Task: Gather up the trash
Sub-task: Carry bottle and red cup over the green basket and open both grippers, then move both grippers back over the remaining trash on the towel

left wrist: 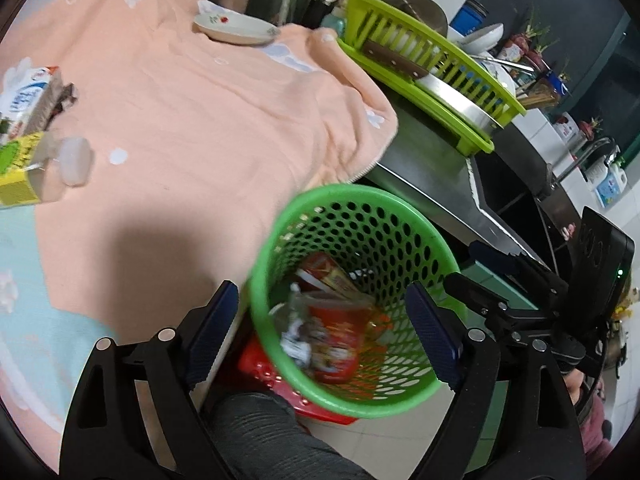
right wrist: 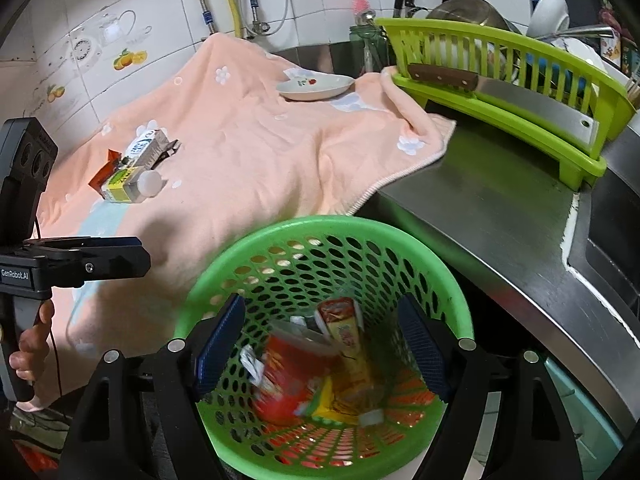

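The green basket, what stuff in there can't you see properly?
- Red cup in the green basket, right wrist view: blurred, its print unreadable.
- White wrapper, left wrist view: crumpled and blurred, can't tell what it is.
- Basket bottom, both views: covered by trash.
- Yellow carton on the peach towel, left wrist view: cut off by the picture's edge.

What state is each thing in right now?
Left claw: open, empty.
Right claw: open, empty, over the bin.
Bin: upright, partly filled with trash.
Red cup: inside the bin.
Cartons: lying on the towel.
Plate: empty.
Cleaver: resting against the rack.
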`<action>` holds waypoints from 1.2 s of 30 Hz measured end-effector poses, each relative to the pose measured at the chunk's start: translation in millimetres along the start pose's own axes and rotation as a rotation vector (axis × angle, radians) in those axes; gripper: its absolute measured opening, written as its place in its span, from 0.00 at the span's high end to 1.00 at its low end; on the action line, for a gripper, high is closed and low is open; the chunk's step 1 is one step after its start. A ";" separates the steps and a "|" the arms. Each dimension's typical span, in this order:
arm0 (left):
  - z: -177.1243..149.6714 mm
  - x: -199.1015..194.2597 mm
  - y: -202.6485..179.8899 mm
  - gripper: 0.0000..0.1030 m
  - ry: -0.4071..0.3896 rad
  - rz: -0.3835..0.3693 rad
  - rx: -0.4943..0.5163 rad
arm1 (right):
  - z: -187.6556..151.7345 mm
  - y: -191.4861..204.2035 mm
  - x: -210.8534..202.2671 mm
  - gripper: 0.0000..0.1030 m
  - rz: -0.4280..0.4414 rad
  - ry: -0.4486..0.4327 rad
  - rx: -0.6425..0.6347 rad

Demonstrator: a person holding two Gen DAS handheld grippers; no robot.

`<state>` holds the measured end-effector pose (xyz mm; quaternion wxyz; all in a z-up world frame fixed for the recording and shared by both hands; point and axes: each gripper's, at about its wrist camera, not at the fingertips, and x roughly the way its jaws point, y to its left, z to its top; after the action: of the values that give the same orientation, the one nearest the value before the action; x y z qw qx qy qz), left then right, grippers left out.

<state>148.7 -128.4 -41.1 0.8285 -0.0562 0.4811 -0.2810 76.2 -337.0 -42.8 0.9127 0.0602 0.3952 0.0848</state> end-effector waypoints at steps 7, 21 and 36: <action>8.4 -36.9 32.1 0.18 -0.077 0.092 -0.011 | 17.0 29.3 11.6 0.27 0.064 0.008 -0.038; 24.9 -112.4 138.7 0.18 -0.219 0.323 -0.136 | 61.5 125.6 56.8 0.27 0.191 0.041 -0.228; 46.6 -94.0 217.6 0.20 -0.207 0.508 -0.120 | 92.8 184.1 100.3 0.27 0.245 0.076 -0.336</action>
<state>241.2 94.0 -23.5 0.9123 -0.0113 0.4083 -0.0281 191.9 -140.5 -18.5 0.8772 -0.0485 0.3992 0.2621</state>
